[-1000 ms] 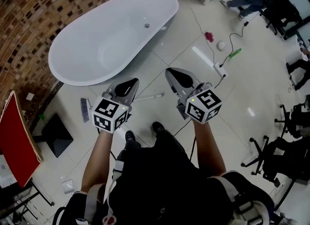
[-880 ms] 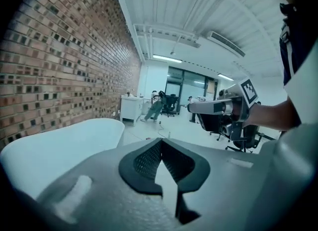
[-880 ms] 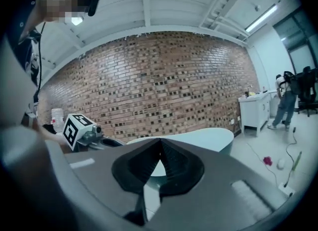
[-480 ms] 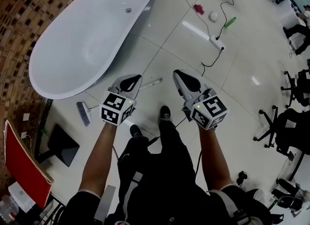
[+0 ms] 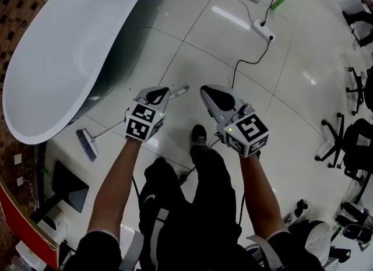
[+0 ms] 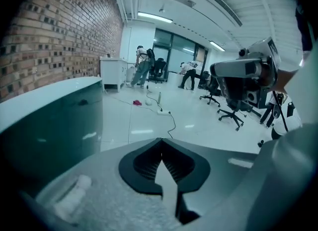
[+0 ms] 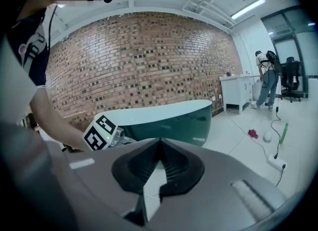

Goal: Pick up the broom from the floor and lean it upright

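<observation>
One broom (image 5: pixel 87 145) lies flat: dark bristles, pale handle.

Resembles an open-plan office or lab: wheeled office chairs (image 6: pixel 234 112), glass partitions (image 6: pixel 174 56), ceiling strip lights (image 6: pixel 155 17), glossy tiled floor (image 5: pixel 291 77). Also holds a freestanding bathtub (image 5: pixel 70 54) beside a brick wall (image 7: pixel 149 61).

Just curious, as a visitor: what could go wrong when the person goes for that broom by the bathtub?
The left tool and right tool are both shut, so they might only nudge the broom along the glossy tiles. Swung upright, it could knock the bathtub beside it. The black cable near the shoe could cause a trip.
</observation>
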Tool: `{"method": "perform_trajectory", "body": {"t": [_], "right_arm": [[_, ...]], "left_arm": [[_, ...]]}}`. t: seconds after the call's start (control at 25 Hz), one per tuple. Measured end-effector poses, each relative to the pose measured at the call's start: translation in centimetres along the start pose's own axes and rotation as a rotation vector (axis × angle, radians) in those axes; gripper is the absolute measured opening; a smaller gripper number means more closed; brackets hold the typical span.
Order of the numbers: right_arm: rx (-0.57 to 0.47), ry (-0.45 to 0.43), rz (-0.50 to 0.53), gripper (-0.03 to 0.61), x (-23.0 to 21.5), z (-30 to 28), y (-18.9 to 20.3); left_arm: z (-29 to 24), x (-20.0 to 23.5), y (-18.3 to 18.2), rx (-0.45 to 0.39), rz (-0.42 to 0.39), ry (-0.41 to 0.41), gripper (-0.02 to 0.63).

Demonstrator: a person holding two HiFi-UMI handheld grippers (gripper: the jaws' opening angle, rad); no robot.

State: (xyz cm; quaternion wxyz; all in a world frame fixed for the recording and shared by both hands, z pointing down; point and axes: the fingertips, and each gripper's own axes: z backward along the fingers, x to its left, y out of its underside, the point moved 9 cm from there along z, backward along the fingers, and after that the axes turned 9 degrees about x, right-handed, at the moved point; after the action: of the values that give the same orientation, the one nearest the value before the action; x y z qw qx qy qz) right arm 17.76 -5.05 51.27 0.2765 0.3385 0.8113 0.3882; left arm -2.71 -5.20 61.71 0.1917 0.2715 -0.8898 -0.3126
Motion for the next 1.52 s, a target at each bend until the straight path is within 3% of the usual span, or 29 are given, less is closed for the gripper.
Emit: {"method": "perform_trajectory", "body": {"t": [0.28, 0.56, 0.72, 1.12, 1.52], "right_arm": [[0.037, -0.020, 0.063, 0.002, -4.0, -5.6, 8.6], [0.044, -0.018, 0.021, 0.001, -8.7, -10.7, 16.9], [0.056, -0.036, 0.028, 0.001, -10.9, -13.2, 20.8], [0.048, -0.025, 0.036, 0.001, -12.9, -16.9, 26.3], [0.032, -0.021, 0.000, 0.002, -13.1, -17.1, 28.4]], "left_arm": [[-12.1, 1.5, 8.3, 0.078, -0.012, 0.031, 0.002], [-22.9, 3.8, 16.3, 0.165, -0.026, 0.059, 0.006], [-28.6, 5.0, 19.7, 0.214, -0.041, 0.079, 0.055], [-37.9, 6.7, 26.5, 0.353, -0.140, 0.138, 0.148], [-40.9, 6.8, 29.2, 0.420, -0.154, 0.149, 0.164]]}}
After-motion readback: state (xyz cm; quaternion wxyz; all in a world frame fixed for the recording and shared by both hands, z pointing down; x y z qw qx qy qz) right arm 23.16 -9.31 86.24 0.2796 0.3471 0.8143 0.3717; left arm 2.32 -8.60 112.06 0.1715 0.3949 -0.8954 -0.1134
